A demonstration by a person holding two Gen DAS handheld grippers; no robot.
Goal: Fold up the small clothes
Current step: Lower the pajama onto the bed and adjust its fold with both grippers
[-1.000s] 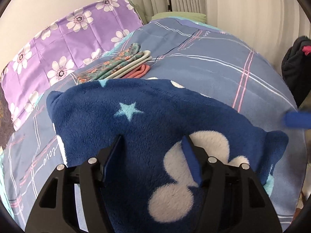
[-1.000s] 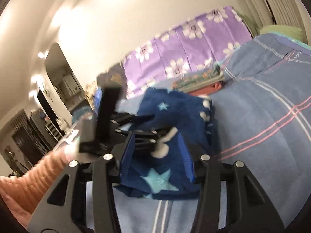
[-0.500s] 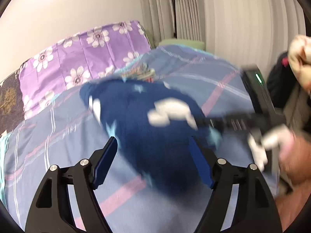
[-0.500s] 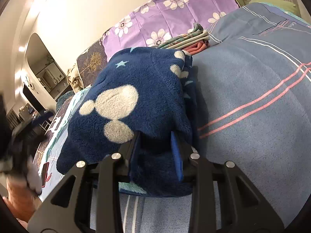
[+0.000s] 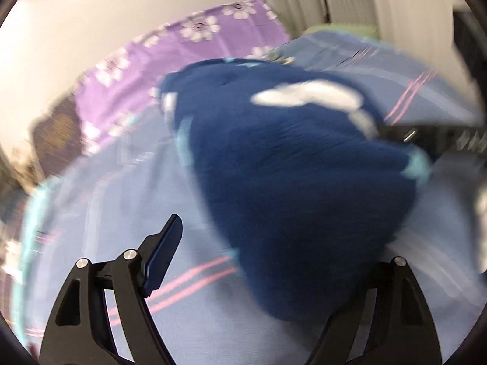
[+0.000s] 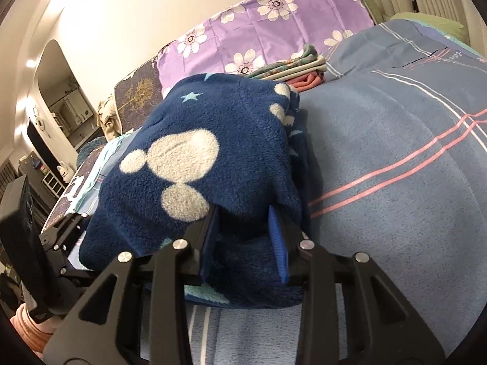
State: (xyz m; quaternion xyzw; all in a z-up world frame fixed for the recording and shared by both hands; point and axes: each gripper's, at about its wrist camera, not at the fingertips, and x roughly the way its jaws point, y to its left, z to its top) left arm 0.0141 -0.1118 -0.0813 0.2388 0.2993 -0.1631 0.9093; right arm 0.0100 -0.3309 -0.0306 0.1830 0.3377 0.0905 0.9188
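Right gripper (image 6: 245, 237) pinching a fold of the dark blue fleece garment (image 6: 213, 164), blue pads pressed into the fabric from both sides, cloth bunched between them. Garment folded over on itself, white blotch print and a pale star on top, lying on the blue striped bedspread (image 6: 395, 152), its near edge at the gripper. Left gripper (image 5: 274, 243) spread wide, nothing between the fingers; left finger pad (image 5: 162, 255) over bare bedspread, right finger hidden behind the garment's edge. Left wrist view heavily blurred, detail poor. Seen from the right wrist, the left gripper sits low at the left edge, beside the garment's far side; contact with the fabric cannot be told. Stack of folded clothes (image 6: 292, 68) behind the garment, apart from it, against the purple flowered pillow (image 6: 264, 21). Green pillow (image 6: 426, 21) at the far right corner of the bed
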